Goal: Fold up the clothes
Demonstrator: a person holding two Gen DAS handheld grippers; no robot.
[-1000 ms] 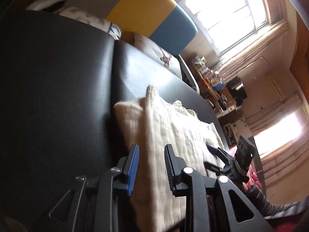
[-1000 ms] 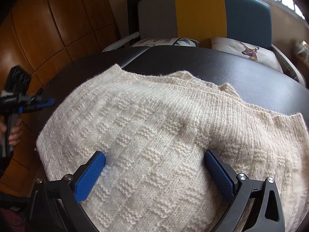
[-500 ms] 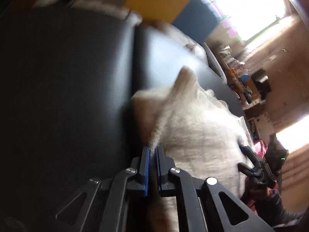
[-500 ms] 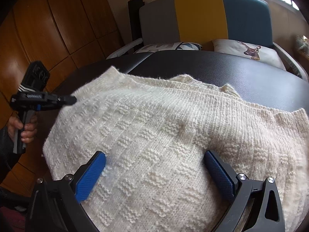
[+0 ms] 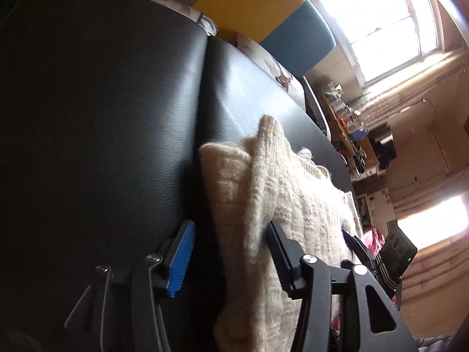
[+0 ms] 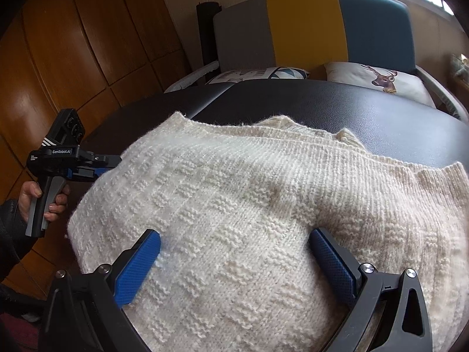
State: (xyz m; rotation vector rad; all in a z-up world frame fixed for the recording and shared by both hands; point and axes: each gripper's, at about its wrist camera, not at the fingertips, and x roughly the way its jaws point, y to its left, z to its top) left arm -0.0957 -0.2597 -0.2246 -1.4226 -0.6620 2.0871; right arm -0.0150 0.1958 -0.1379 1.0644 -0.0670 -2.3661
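Note:
A cream knitted sweater (image 6: 249, 199) lies folded on a black padded surface (image 6: 337, 108). My right gripper (image 6: 236, 261) hovers open and wide over its near part, with nothing between the blue pads. My left gripper (image 5: 230, 252) is open at the sweater's (image 5: 293, 193) left edge. A raised ridge of knit stands between its fingers and brushes the right one. In the right wrist view a hand (image 6: 44, 202) holds the left gripper (image 6: 111, 161) with its tips at the sweater's left side. The right gripper (image 5: 366, 252) shows beyond the sweater in the left wrist view.
Behind the black surface (image 5: 102, 117) stands a chair (image 6: 307, 29) with a grey, yellow and blue back and a deer cushion (image 6: 378, 79). Wooden panels (image 6: 73, 58) line the left. A cluttered shelf (image 5: 351, 129) and a bright window (image 5: 381, 20) are far right.
My left gripper, open a second ago, pinched the sweater's edge half a second ago and has opened again, leaving a raised ridge. The right gripper has stayed put.

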